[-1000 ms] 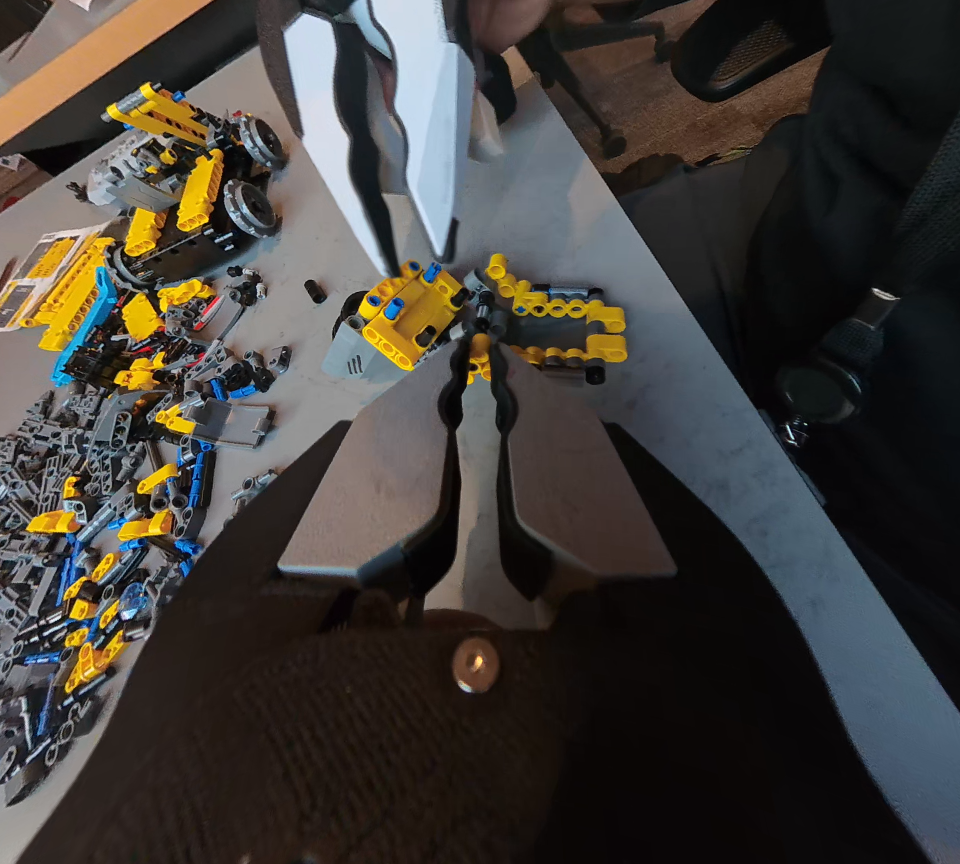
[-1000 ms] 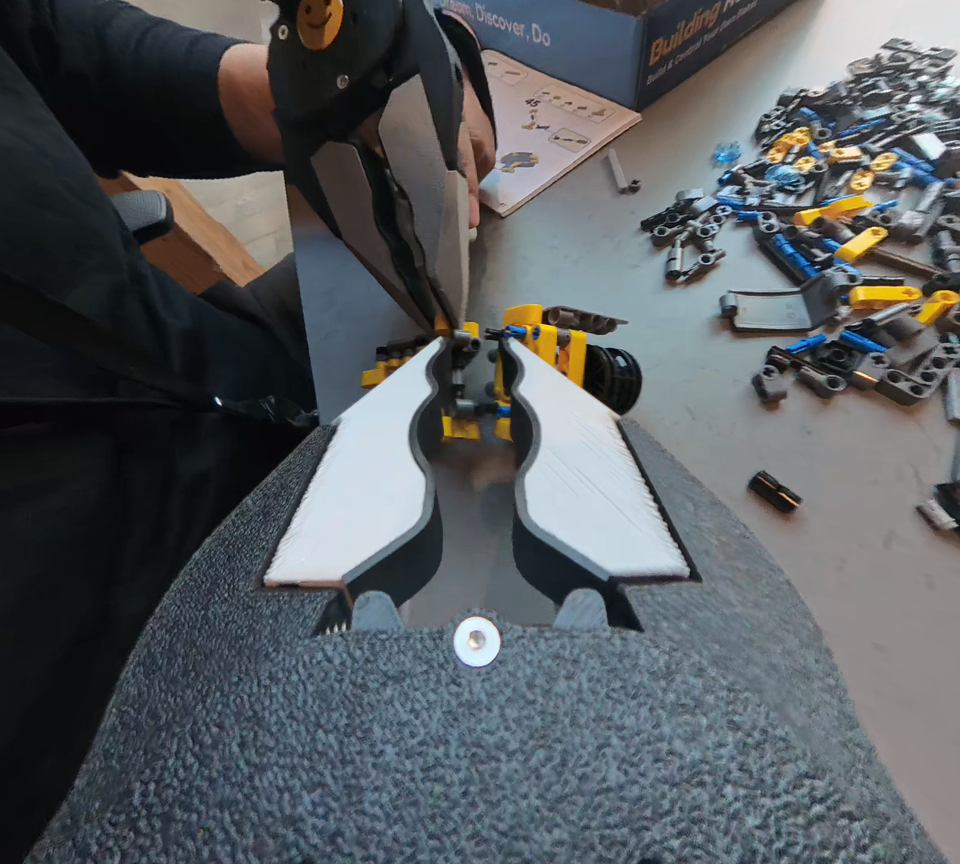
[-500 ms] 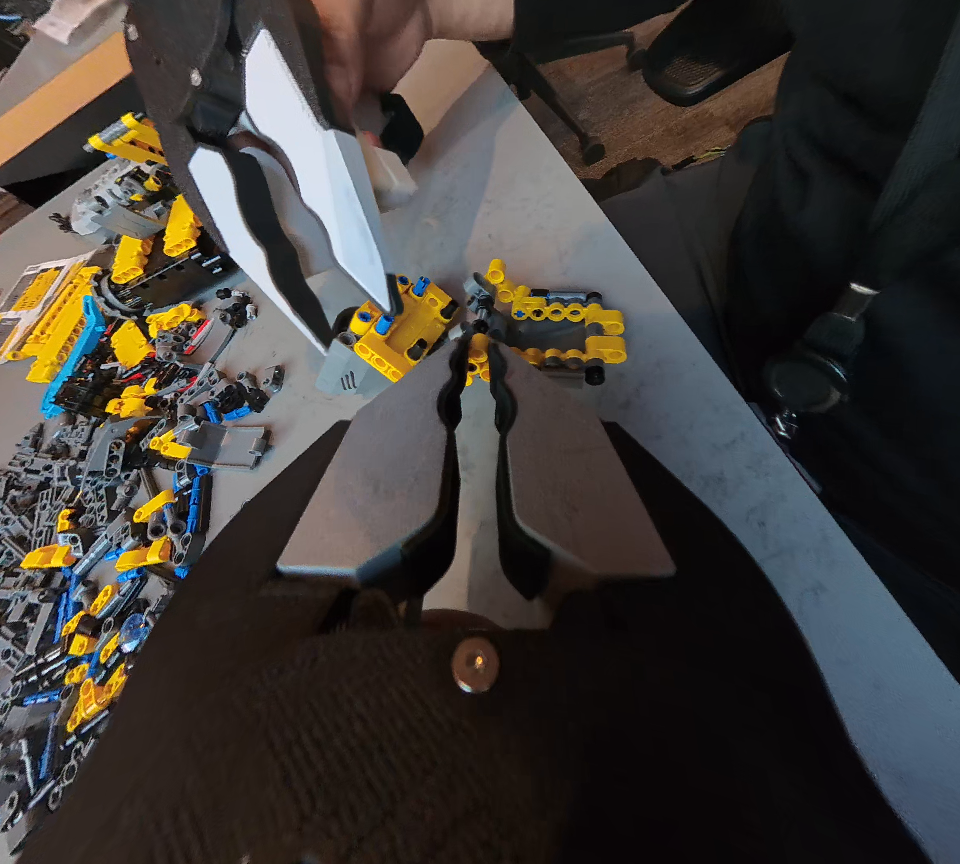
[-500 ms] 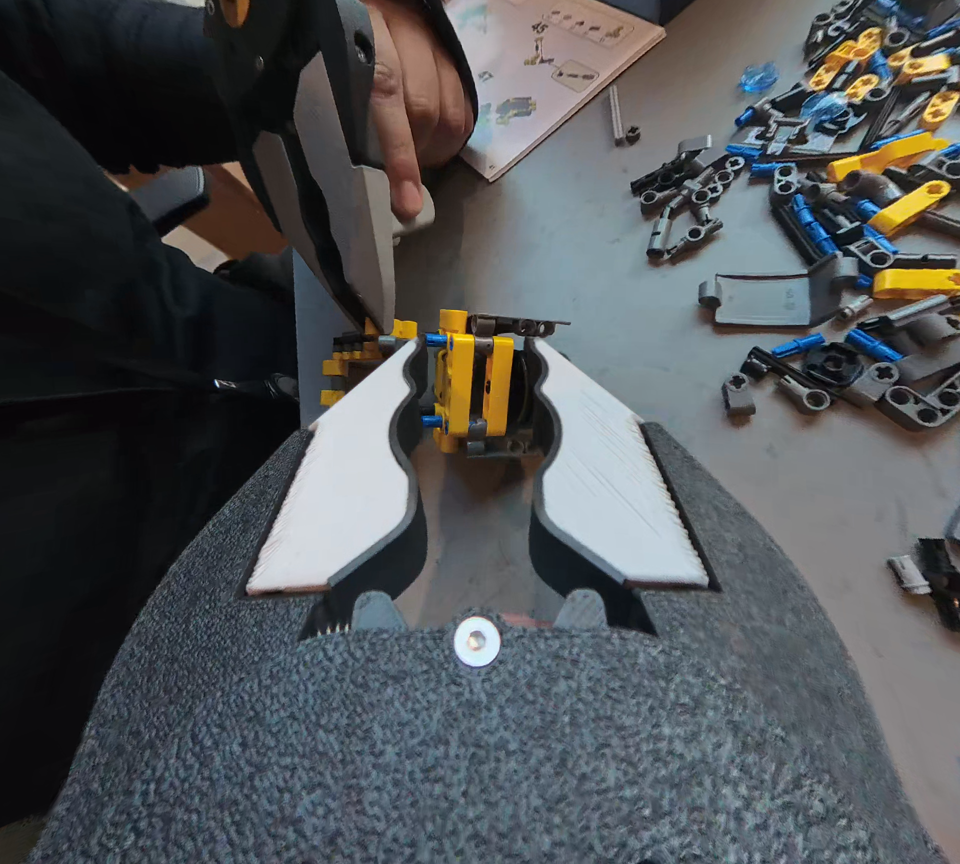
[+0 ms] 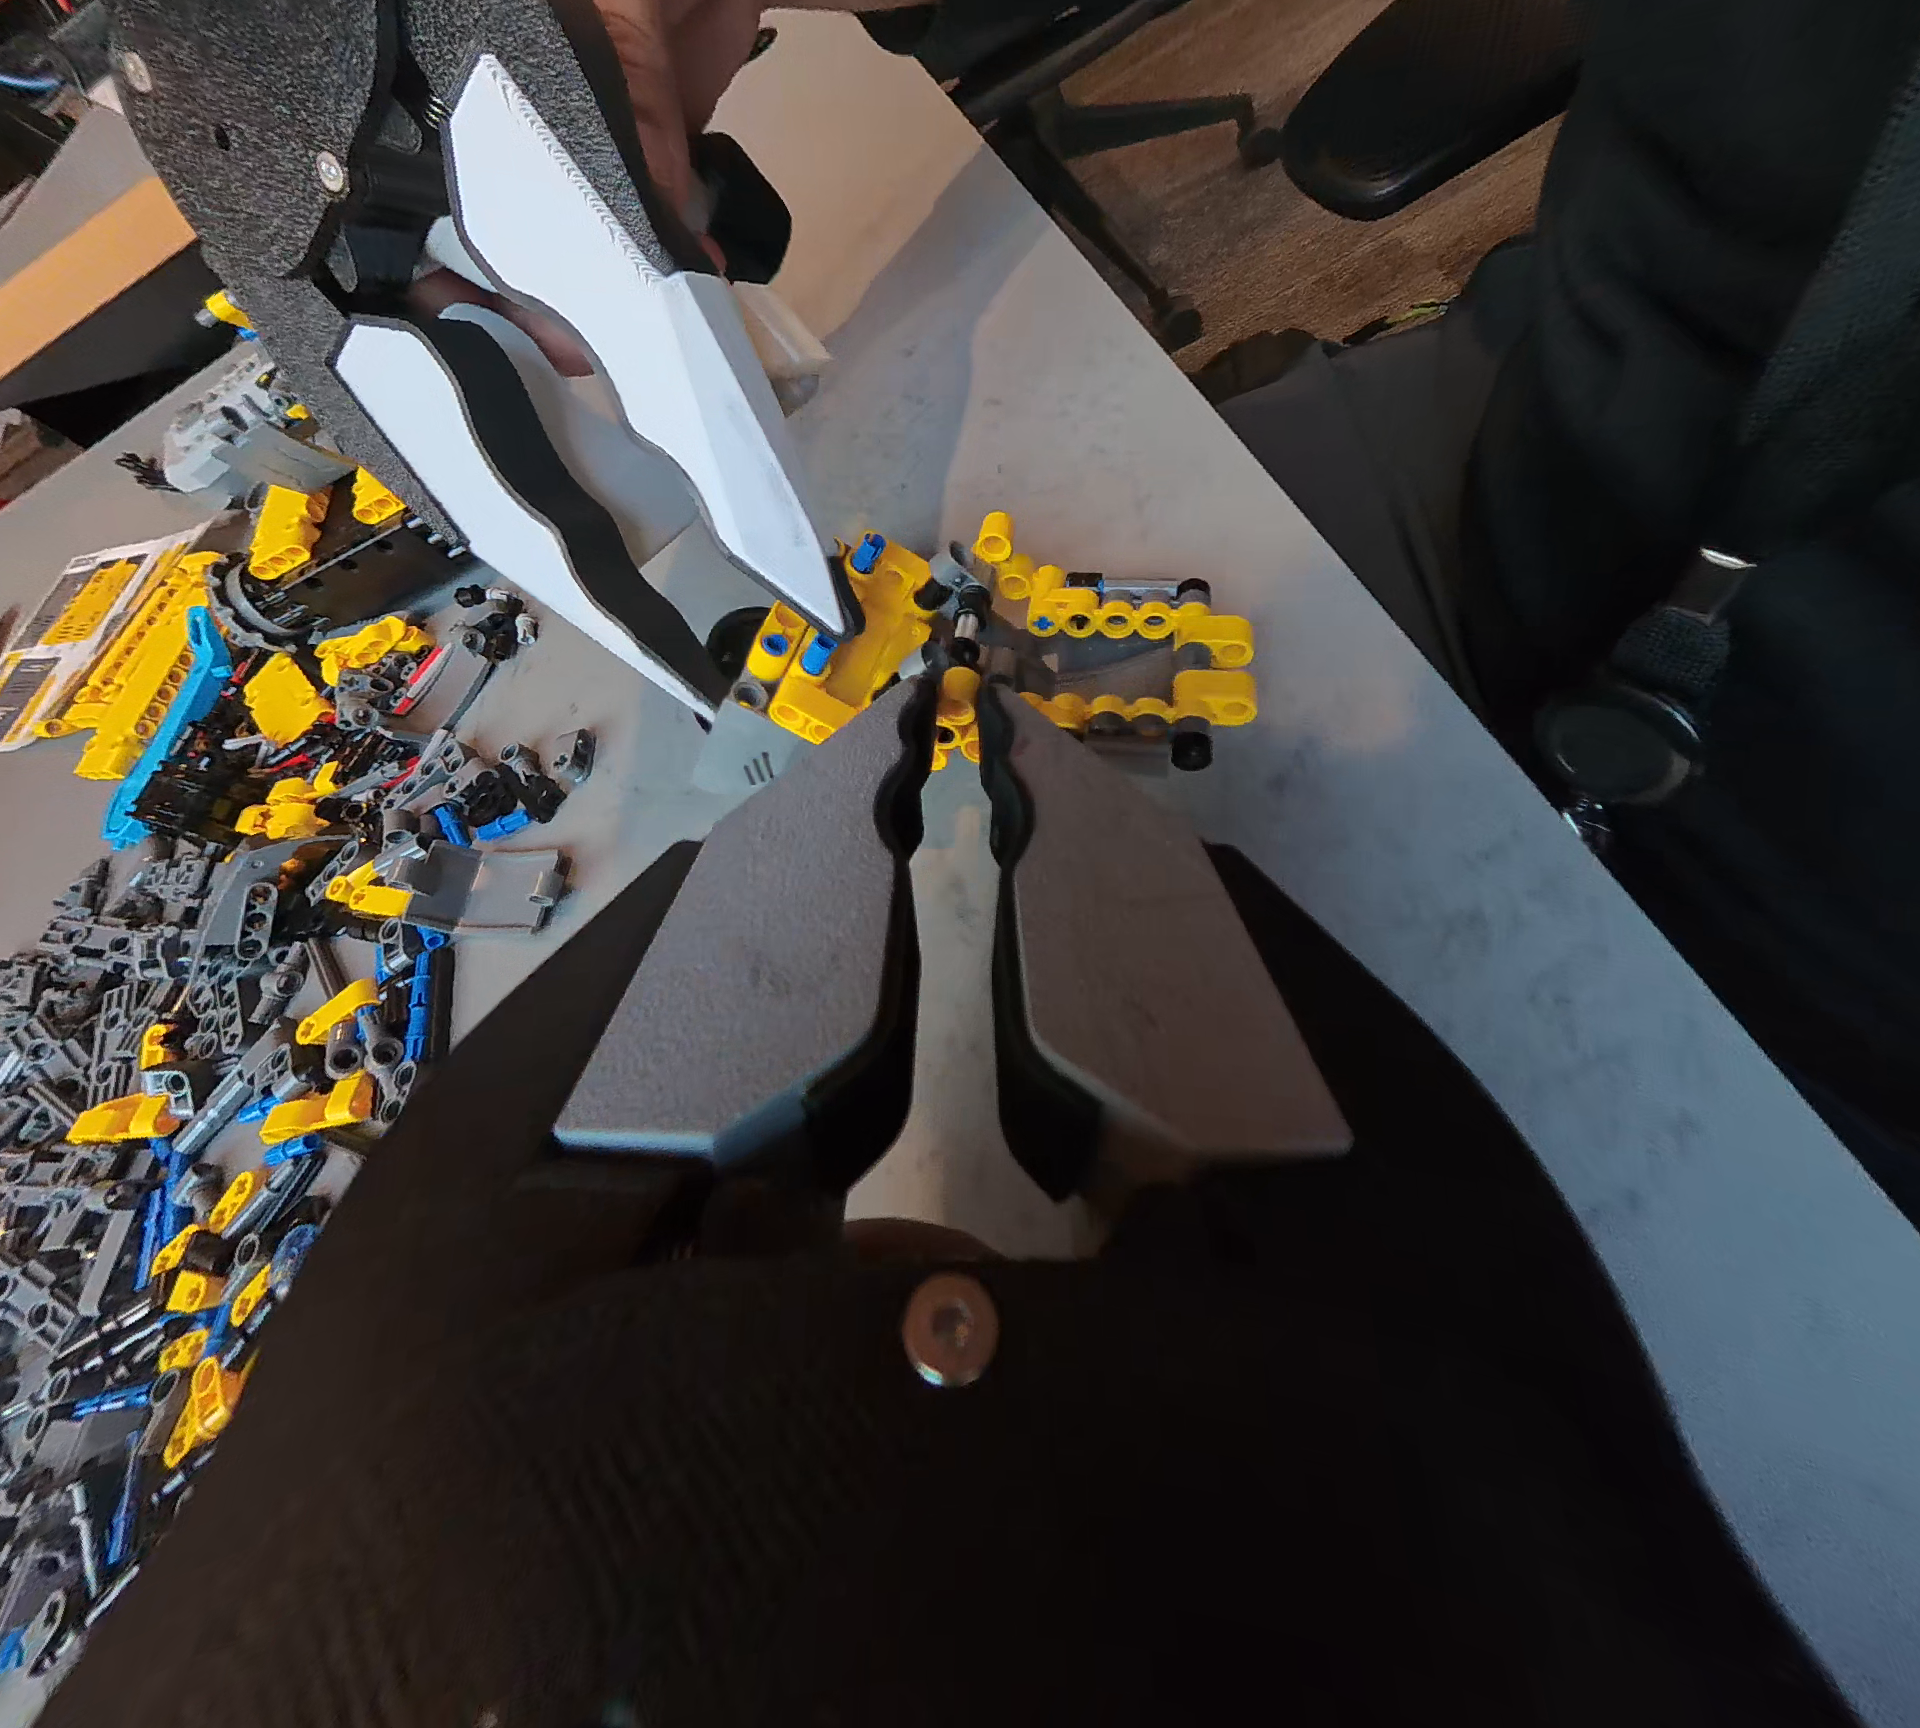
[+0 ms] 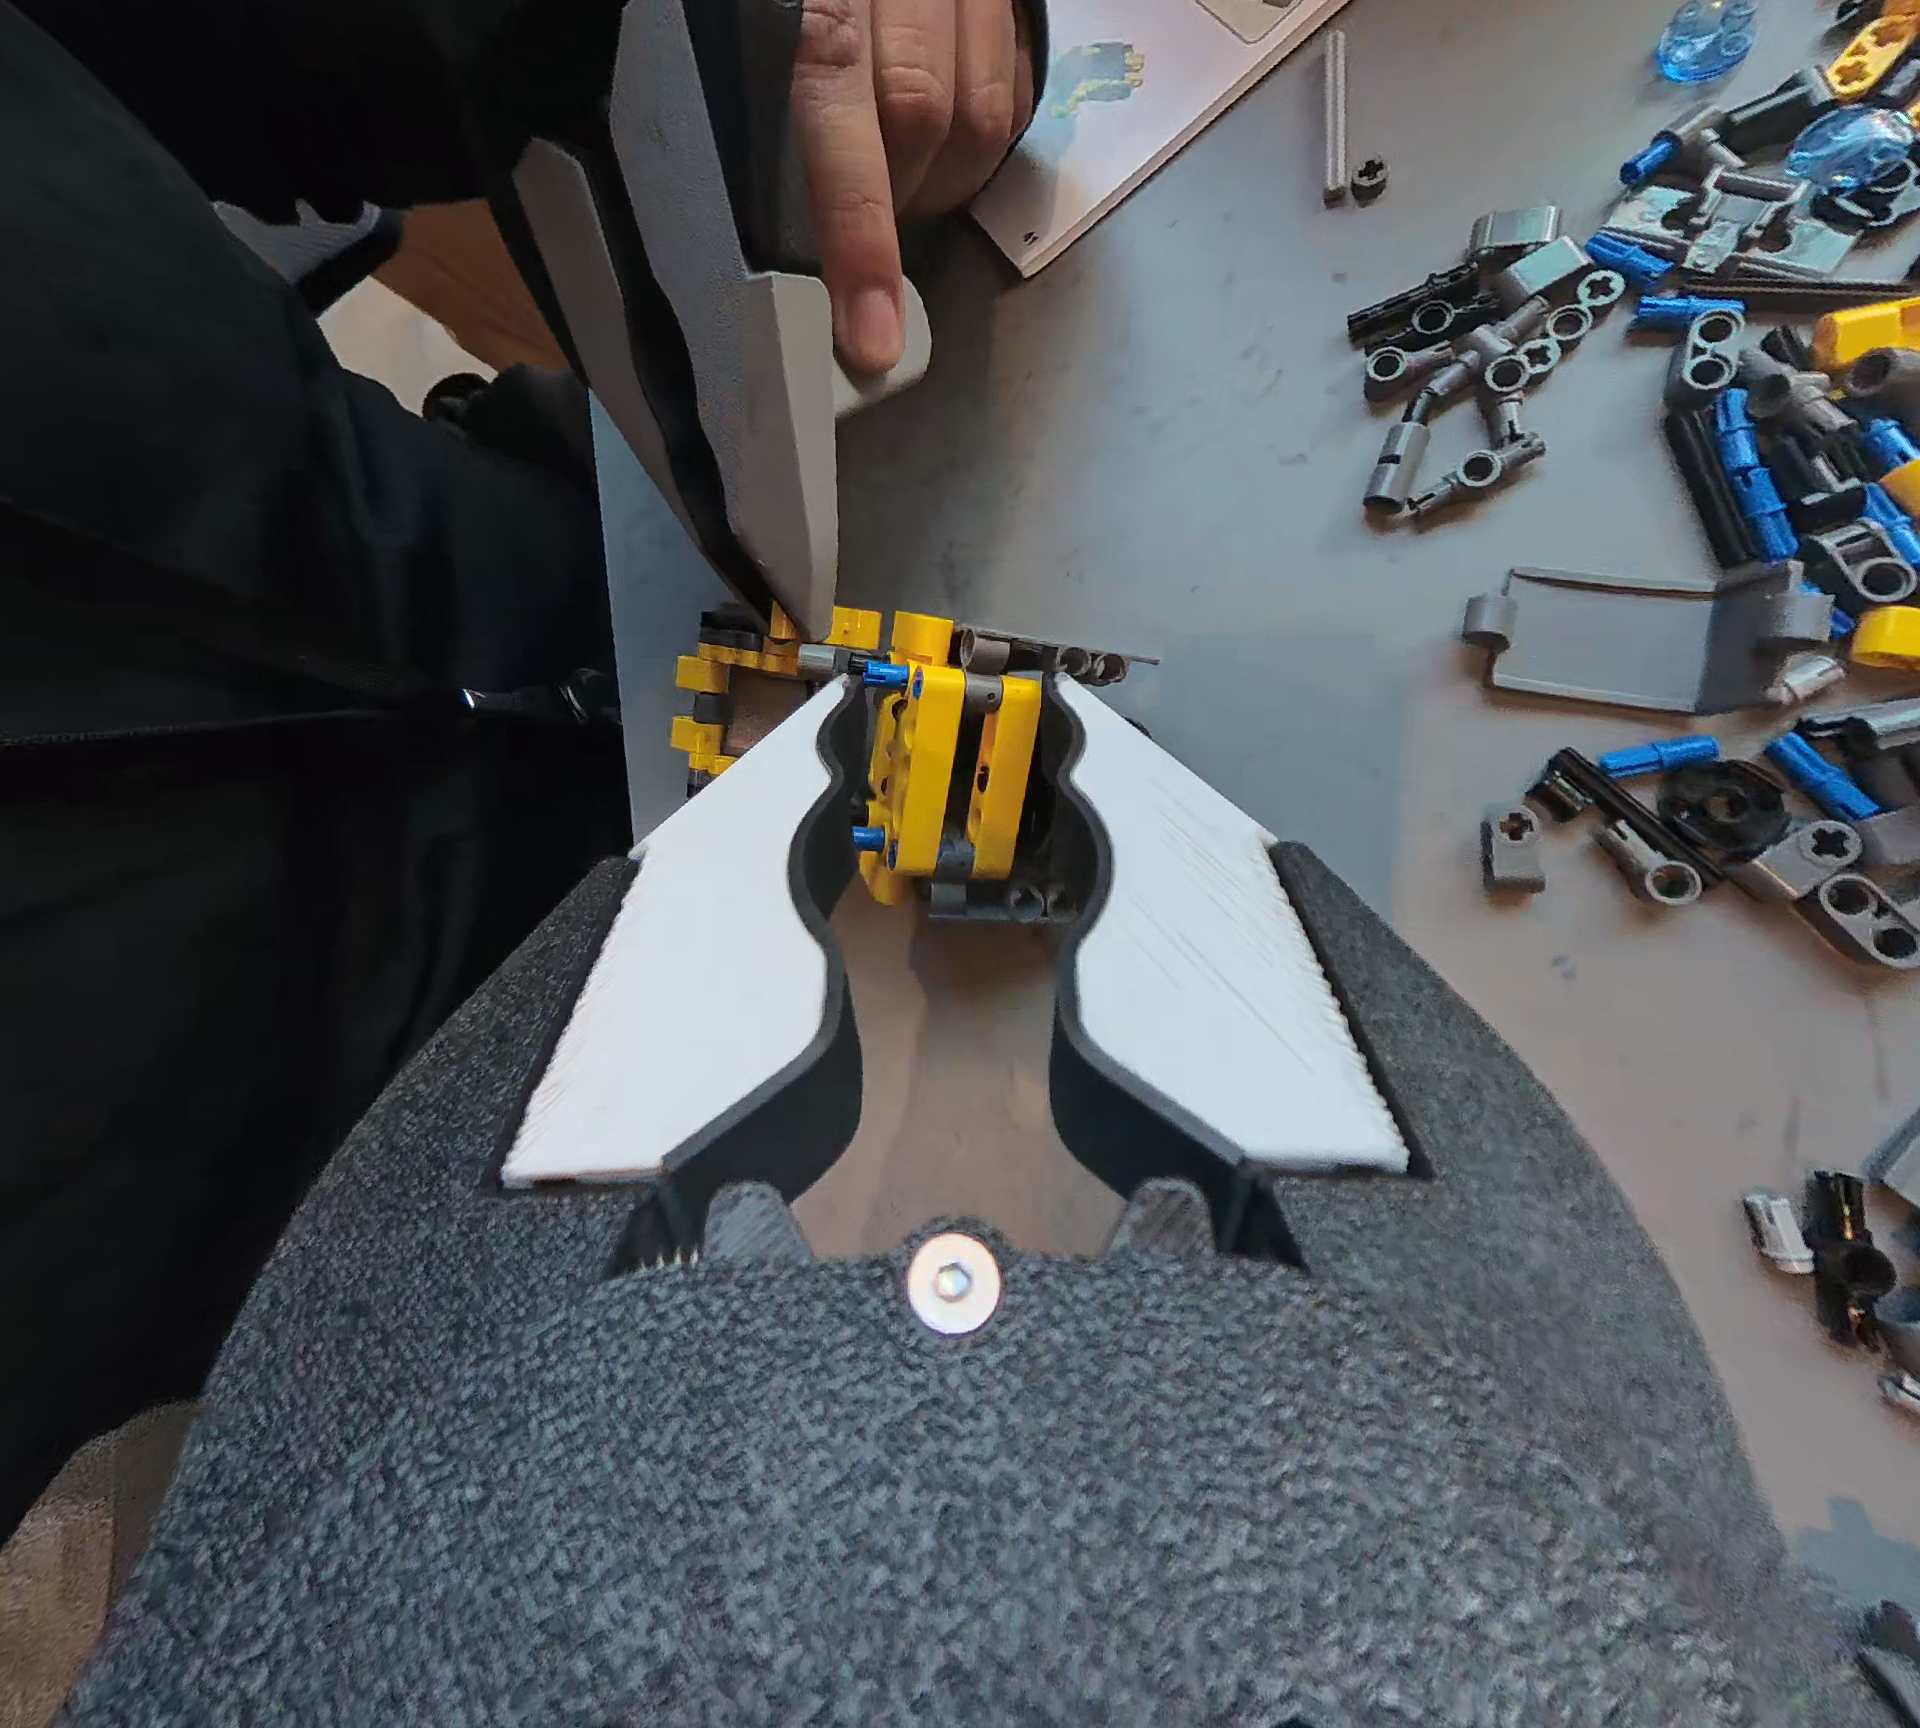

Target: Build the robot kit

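Right tool (image 6: 951,691) half-open astride yellow block (image 6: 951,774); left tool (image 5: 954,696) pinching frame (image 5: 1127,660).

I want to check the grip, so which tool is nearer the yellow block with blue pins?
Right. The right tool straddles the yellow block with blue pins; the left tool pinches the neighbouring yellow frame beside it.

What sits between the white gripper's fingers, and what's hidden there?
Between the right gripper's fingers sits the yellow block of the small yellow-and-grey assembly, blue pins on its side. Its underside and far wheel are covered. The left gripper pinches the adjoining yellow frame.
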